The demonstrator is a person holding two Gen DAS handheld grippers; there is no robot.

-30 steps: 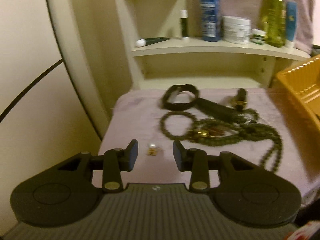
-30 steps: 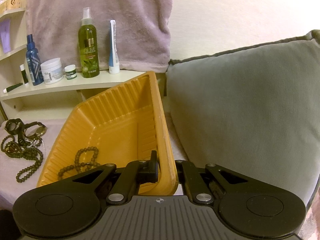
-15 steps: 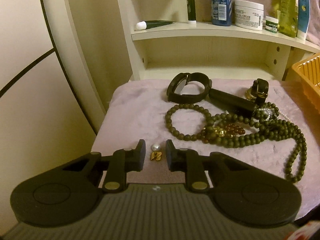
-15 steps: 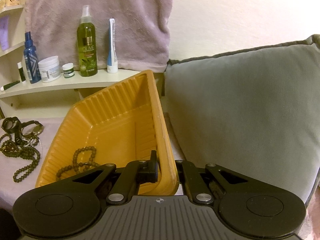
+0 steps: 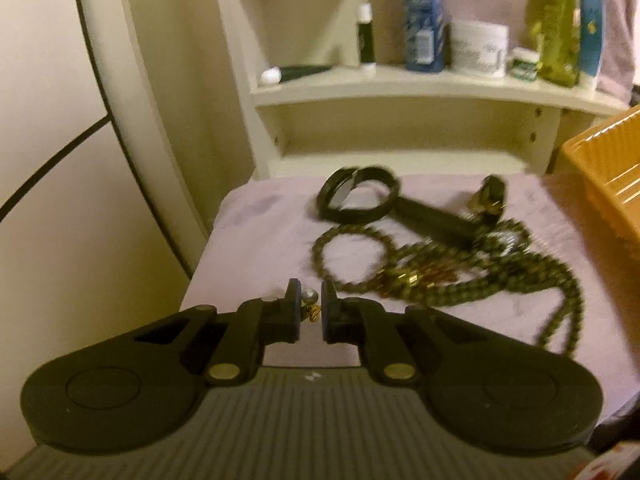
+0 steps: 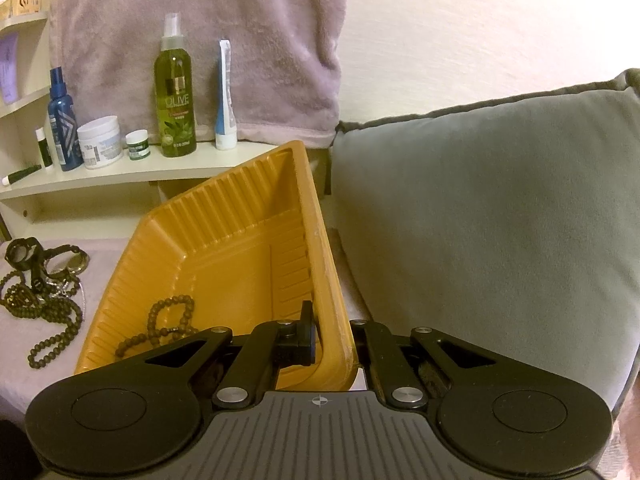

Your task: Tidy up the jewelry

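A small earring (image 5: pixel 309 297) with a pearl and a gold piece sits between the fingertips of my left gripper (image 5: pixel 311 304). The jaws are closing on it, and both pads touch it just over the lilac towel (image 5: pixel 260 240). Beyond it lies a tangle of dark green bead necklaces (image 5: pixel 460 276) and a black strap bracelet (image 5: pixel 356 196). My right gripper (image 6: pixel 332 332) is shut on the near right rim of the orange tray (image 6: pixel 316 232), tilting it up. A brown bead bracelet (image 6: pixel 168 320) lies inside the tray. The same jewelry pile (image 6: pixel 44 280) shows left of the tray.
A cream shelf (image 5: pixel 400 88) behind the towel carries a blue bottle (image 5: pixel 420 20), a white jar (image 6: pixel 100 140), a green spray bottle (image 6: pixel 176 92) and tubes. A grey cushion (image 6: pixel 500 220) stands right of the tray. The tray's corner (image 5: pixel 600 168) edges the towel's right side.
My left jaws have narrowed from wide apart onto the earring, and the left view has shifted and blurred. The right gripper still clamps the tray's rim, which has barely moved.
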